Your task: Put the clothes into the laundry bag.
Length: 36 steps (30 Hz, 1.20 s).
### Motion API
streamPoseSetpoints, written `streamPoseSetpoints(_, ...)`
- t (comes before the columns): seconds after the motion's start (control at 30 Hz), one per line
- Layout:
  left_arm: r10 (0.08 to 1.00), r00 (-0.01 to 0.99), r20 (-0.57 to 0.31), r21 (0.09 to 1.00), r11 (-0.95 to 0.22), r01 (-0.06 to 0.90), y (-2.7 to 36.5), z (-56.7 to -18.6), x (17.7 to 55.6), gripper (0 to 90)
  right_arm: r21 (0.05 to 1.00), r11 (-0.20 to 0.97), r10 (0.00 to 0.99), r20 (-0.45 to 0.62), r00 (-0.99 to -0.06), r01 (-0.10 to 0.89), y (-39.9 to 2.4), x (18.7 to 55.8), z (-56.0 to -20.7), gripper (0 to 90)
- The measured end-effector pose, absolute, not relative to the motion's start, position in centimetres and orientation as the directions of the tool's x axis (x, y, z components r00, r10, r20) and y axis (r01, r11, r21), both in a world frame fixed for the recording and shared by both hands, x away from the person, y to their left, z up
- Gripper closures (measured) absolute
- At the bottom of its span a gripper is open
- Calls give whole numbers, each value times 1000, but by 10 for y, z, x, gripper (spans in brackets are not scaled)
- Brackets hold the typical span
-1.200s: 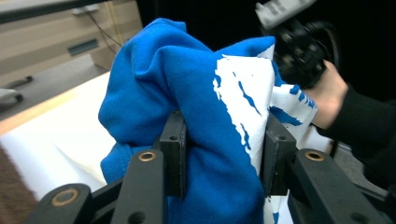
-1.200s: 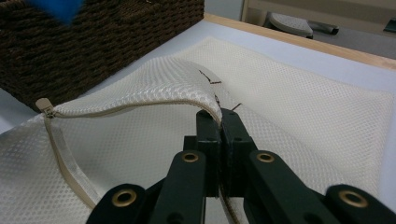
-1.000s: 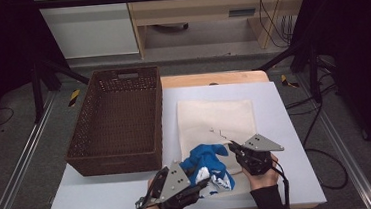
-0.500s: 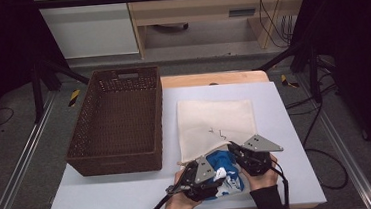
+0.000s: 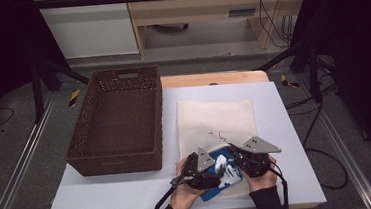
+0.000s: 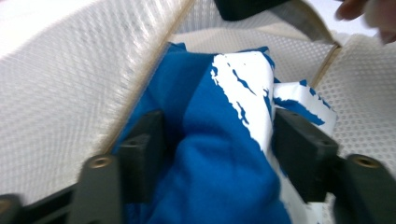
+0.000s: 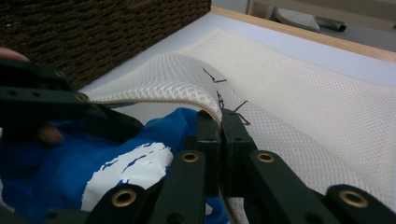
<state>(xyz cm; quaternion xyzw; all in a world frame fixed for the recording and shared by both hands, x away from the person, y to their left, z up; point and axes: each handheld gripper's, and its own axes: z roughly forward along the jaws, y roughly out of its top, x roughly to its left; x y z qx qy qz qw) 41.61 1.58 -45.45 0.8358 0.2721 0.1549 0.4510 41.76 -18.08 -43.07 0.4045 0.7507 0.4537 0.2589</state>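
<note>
Your left gripper (image 6: pixel 219 154) is clamping the blue cloth (image 6: pixel 219 186), pushing toward the mesh bag (image 7: pixel 303 107) mouth straight ahead; your right gripper (image 7: pixel 219 140) is pinching its rim.

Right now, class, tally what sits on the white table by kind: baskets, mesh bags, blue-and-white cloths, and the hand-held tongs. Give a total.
Baskets: 1, the brown wicker basket.
Mesh bags: 1, the cream mesh bag.
Cloths: 1, the blue-and-white cloth.
Tongs: 2, the left tongs and right tongs.
Total: 5.
</note>
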Motion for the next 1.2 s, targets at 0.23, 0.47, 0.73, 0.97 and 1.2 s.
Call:
streamPoseSetpoints(0.23, 589, 808, 21, 849, -437, 296, 40, -443, 391, 241, 890, 258, 845, -21, -534, 375, -183, 417, -430, 876)
streamPoseSetpoints(0.47, 605, 796, -17, 793, -477, 380, 44, -471, 397, 452, 887, 256, 847, -16, -531, 383, -183, 416, -432, 876)
streamPoseSetpoints(0.73, 629, 777, -9, 787, -475, 393, 29, -468, 402, 761, 887, 255, 845, -11, -535, 385, -182, 416, -433, 877)
streamPoseSetpoints(0.97, 669, 743, 23, 794, -463, 393, 1, -470, 418, 772, 891, 251, 846, -12, -534, 377, -182, 415, -431, 877)
streamPoseSetpoints(1.2, 714, 699, 43, 806, -438, 398, -4, -479, 431, 726, 894, 246, 844, -8, -536, 374, -184, 415, -430, 877)
